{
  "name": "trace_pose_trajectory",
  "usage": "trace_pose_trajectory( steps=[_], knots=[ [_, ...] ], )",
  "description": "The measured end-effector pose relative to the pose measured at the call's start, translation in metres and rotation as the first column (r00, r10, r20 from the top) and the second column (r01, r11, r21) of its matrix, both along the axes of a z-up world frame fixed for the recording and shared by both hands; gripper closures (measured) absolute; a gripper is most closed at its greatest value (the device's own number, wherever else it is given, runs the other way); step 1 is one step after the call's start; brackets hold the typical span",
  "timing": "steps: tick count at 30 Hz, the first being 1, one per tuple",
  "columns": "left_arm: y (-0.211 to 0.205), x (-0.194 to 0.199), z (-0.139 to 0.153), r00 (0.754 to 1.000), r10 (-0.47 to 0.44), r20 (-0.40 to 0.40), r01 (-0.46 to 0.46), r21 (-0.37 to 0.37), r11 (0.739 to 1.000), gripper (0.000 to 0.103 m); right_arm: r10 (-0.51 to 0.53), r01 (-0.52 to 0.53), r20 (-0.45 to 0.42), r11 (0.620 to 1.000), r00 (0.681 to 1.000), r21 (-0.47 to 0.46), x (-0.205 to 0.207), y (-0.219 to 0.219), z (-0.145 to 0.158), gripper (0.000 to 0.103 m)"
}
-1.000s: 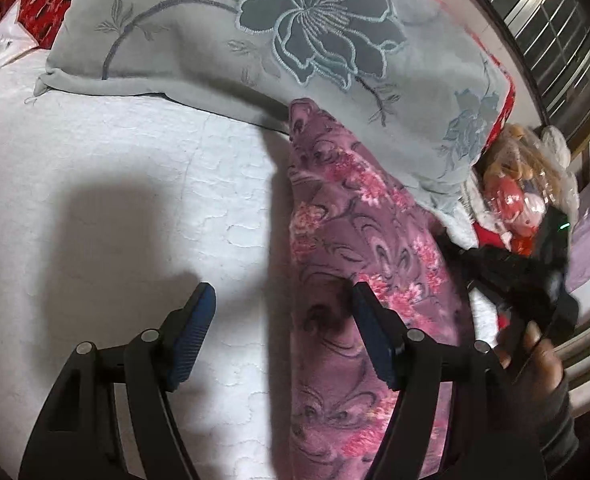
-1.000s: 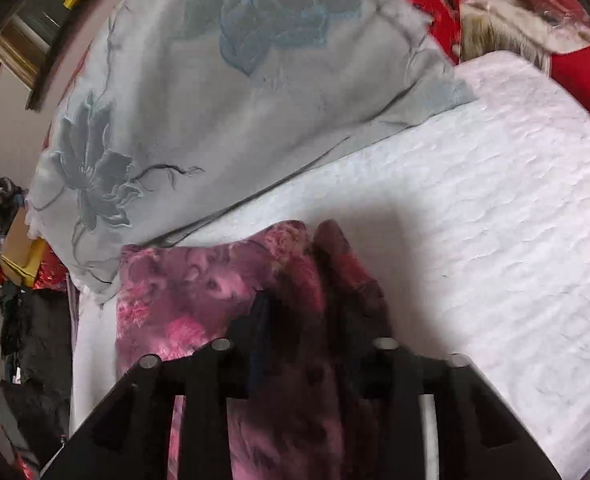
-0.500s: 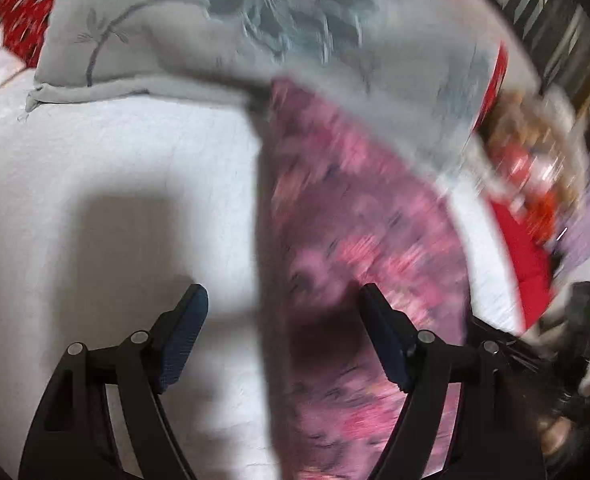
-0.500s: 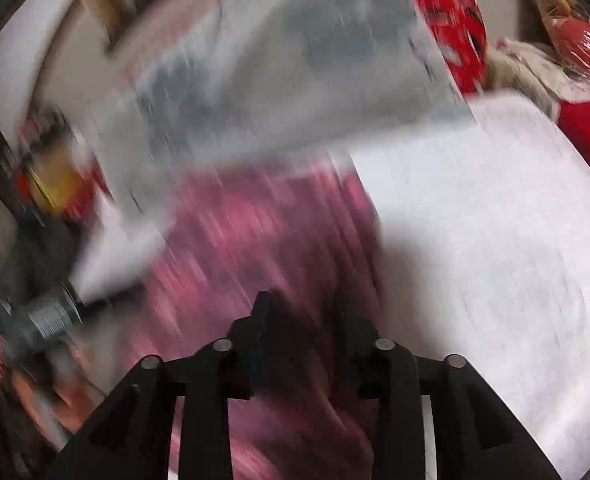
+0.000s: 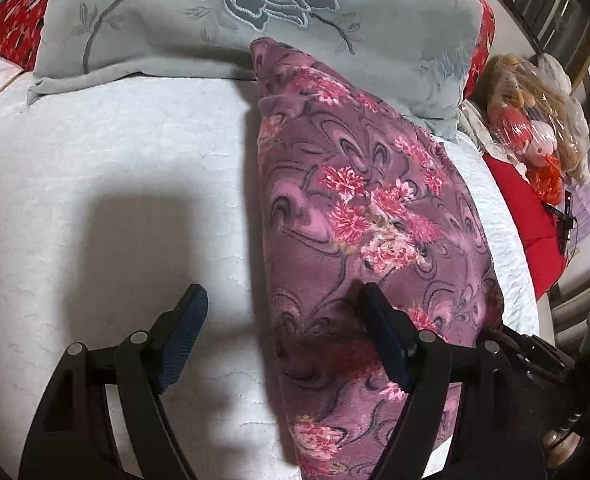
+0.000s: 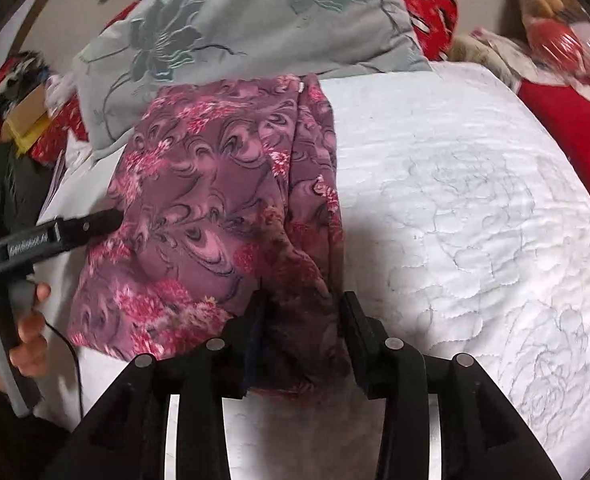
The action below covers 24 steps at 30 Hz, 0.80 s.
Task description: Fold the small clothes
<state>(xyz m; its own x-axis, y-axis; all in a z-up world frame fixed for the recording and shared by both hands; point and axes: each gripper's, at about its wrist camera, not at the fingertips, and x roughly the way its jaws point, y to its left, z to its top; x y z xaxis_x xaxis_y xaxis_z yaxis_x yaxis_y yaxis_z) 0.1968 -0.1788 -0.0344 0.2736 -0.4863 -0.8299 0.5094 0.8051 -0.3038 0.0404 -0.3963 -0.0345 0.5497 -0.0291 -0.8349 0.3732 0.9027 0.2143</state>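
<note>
A purple garment with pink flowers (image 5: 367,216) lies folded lengthwise on the white quilted bed (image 5: 115,152). My left gripper (image 5: 283,320) hangs open above it, one finger over the quilt and the other over the garment's near part, gripping nothing. In the right wrist view the garment (image 6: 215,184) stretches away toward the pillow. My right gripper (image 6: 303,320) straddles its near right corner; the jaws are opening, with a dark bunch of fabric between them. A hand (image 6: 27,344) holds the left gripper (image 6: 109,218), whose tip is at the garment's left edge.
A grey pillow with an embroidered flower (image 5: 255,12) lies at the garment's far end. Red bedding (image 5: 535,232) and bagged plush toys (image 5: 535,120) crowd the bed's right side. Boxes and dark clothes (image 6: 19,120) pile up beside the bed. Bare quilt (image 6: 475,200) spreads to the right.
My right gripper, earlier shut on the garment's fold, has swung sideways and its jaws have parted. The garment now lies flatter. The left gripper has shifted slightly and opened a little wider.
</note>
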Motion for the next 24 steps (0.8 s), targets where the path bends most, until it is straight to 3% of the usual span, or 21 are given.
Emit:
trace_pose_trajectory(
  steps=[7, 13, 18, 20, 22, 23, 24],
  knots=[
    [-0.003, 0.002, 0.002, 1.0, -0.004, -0.001, 0.004, -0.003, 1.0, 0.025, -0.025, 0.025, 0.057, 1.0, 0.998, -0.001, 0.013, -0.01, 0.018, 0.063],
    [0.012, 0.027, 0.024, 0.994, 0.083, 0.068, -0.075, -0.105, 0.992, 0.025, -0.069, 0.065, 0.128, 0.997, 0.989, 0.031, 0.051, -0.024, 0.029, 0.063],
    [0.016, 0.051, -0.001, 0.99, 0.125, -0.07, -0.134, -0.137, 0.982, 0.025, -0.168, 0.144, 0.161, 0.978, 0.973, 0.153, 0.086, -0.051, 0.018, 0.057],
    [0.014, 0.053, -0.006, 0.989, 0.122, -0.087, -0.134, -0.149, 0.98, 0.025, -0.182, 0.156, 0.138, 0.972, 0.974, 0.176, 0.102, -0.058, 0.008, 0.057],
    [0.012, 0.052, -0.004, 0.99, 0.118, -0.071, -0.127, -0.152, 0.98, 0.025, -0.153, 0.127, 0.136, 0.975, 0.979, 0.184, 0.113, -0.06, 0.003, 0.07],
    [0.009, 0.052, -0.004, 0.992, 0.114, -0.059, -0.121, -0.139, 0.983, 0.025, -0.133, 0.105, 0.169, 0.981, 0.977, 0.165, 0.115, -0.06, 0.006, 0.098],
    [0.006, 0.051, -0.005, 0.993, 0.111, -0.045, -0.116, -0.121, 0.986, 0.024, -0.141, 0.12, 0.163, 0.984, 0.976, 0.135, 0.116, -0.06, 0.005, 0.098]
  ],
)
